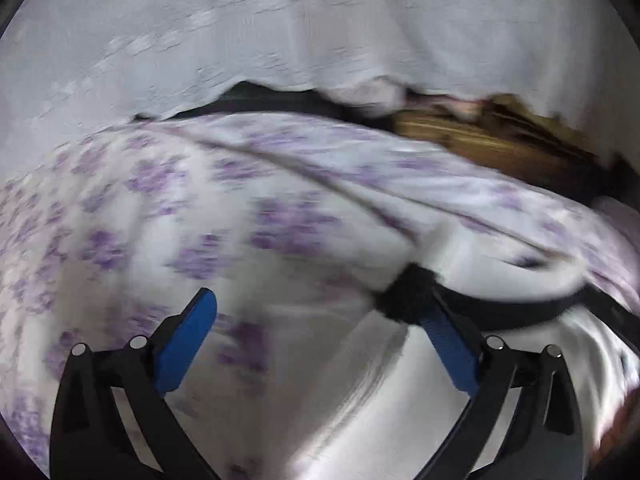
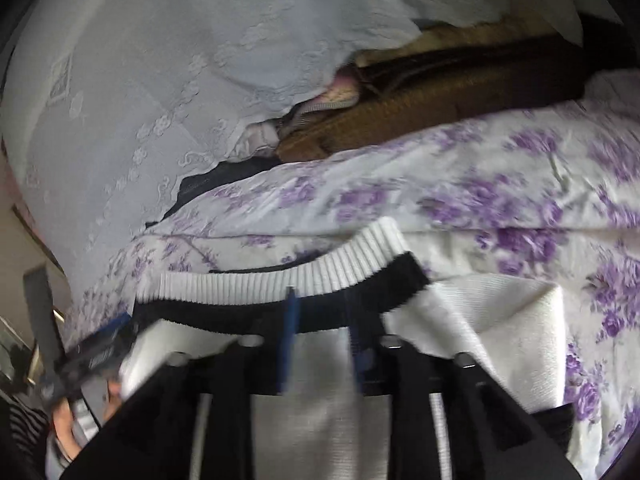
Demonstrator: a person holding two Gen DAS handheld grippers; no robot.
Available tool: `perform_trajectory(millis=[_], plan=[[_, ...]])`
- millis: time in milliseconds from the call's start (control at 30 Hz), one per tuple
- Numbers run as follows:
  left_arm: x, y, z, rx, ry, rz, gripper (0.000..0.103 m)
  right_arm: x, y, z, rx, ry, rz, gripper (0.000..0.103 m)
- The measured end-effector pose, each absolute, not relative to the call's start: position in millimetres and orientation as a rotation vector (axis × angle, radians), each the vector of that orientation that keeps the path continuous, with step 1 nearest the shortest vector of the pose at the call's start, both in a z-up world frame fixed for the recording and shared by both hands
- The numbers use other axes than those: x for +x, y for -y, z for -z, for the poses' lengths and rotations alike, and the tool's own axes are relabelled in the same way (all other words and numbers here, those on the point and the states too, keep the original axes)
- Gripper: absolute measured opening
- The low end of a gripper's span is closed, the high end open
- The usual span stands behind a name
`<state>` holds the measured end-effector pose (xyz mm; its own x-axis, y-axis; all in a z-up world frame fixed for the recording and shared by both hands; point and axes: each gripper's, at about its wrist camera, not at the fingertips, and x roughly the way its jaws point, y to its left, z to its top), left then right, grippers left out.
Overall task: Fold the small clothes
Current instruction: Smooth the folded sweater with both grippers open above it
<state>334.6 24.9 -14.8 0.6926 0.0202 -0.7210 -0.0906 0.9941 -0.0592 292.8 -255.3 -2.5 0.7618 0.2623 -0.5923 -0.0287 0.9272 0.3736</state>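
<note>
You are mid-fold: the white knitted garment with black ribbed trim point(image 2: 352, 276) lies on the bed's purple-flowered sheet point(image 2: 500, 184). Your right hand-held gripper point(image 2: 324, 312) has its narrow jaws around the black band, though blur hides whether the pads press it. Your left hand-held gripper point(image 1: 320, 320) is spread wide, empty, one finger touching the trim's end. Next, pinch that corner. The garment's lower part is cut off.

we saw a bed under a purple-flowered sheet point(image 2: 500, 168), a pale embroidered cloth point(image 2: 120, 92) behind, a brown blanket point(image 2: 460, 100) beside it
</note>
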Motion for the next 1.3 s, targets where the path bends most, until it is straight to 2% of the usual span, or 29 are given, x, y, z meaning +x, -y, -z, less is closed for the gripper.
perform_trajectory(millis=[67,100,133,167,267,367,467,533,667,833,933,1067,1167,1267,1300], plan=[[353.2,-47.6,32.8,-0.182,-0.913,-0.069,0.099,305.0,261.0,15.7,0.336,-0.746,-0.094,0.036],[358.1,-59.0,43.4,-0.263,-0.957,-0.025,0.099,309.4,271.2,24.6,0.394,-0.777,-0.104,0.033],[357.1,-65.7,44.4,-0.308,-0.948,-0.002,0.099,308.2,284.2,27.6,0.478,-0.769,-0.114,0.025],[352.2,-69.1,40.8,-0.318,-0.926,0.005,0.099,304.9,290.1,24.2,0.508,-0.754,-0.115,0.024],[336.7,-56.4,20.3,-0.197,-0.842,-0.037,0.099,290.8,287.5,3.1,0.417,-0.662,-0.073,0.027],[321.3,-42.3,2.9,-0.084,-0.772,-0.035,0.099,292.4,288.7,6.6,0.391,-0.700,-0.060,0.033],[333.1,-30.2,19.6,0.066,-0.847,-0.061,0.099,299.7,301.2,23.7,0.458,-0.754,-0.058,0.032],[331.0,-36.0,26.7,0.046,-0.878,-0.062,0.099,288.3,305.0,12.0,0.475,-0.700,-0.064,0.032],[295.0,-55.1,-5.4,-0.057,-0.773,-0.034,0.099,245.6,292.7,-16.6,0.354,-0.601,-0.084,0.039],[260.4,-45.1,-5.8,-0.113,-0.818,0.062,0.099,204.1,284.5,-4.7,0.342,-0.664,-0.093,0.040],[244.8,-20.6,16.0,0.024,-0.854,0.031,0.099,193.5,274.2,13.9,0.286,-0.727,-0.084,0.040],[229.2,-22.0,13.9,0.051,-0.832,-0.011,0.099,175.7,270.3,9.9,0.258,-0.687,-0.039,0.038],[199.2,-33.6,3.1,-0.026,-0.798,0.016,0.098,148.0,263.9,1.8,0.233,-0.647,-0.057,0.040],[180.2,-19.5,3.2,0.043,-0.779,0.033,0.099,134.9,246.9,10.8,0.189,-0.705,-0.092,0.042],[173.8,-7.8,7.5,0.105,-0.779,0.034,0.099,134.2,238.1,18.3,0.147,-0.751,-0.087,0.046]])
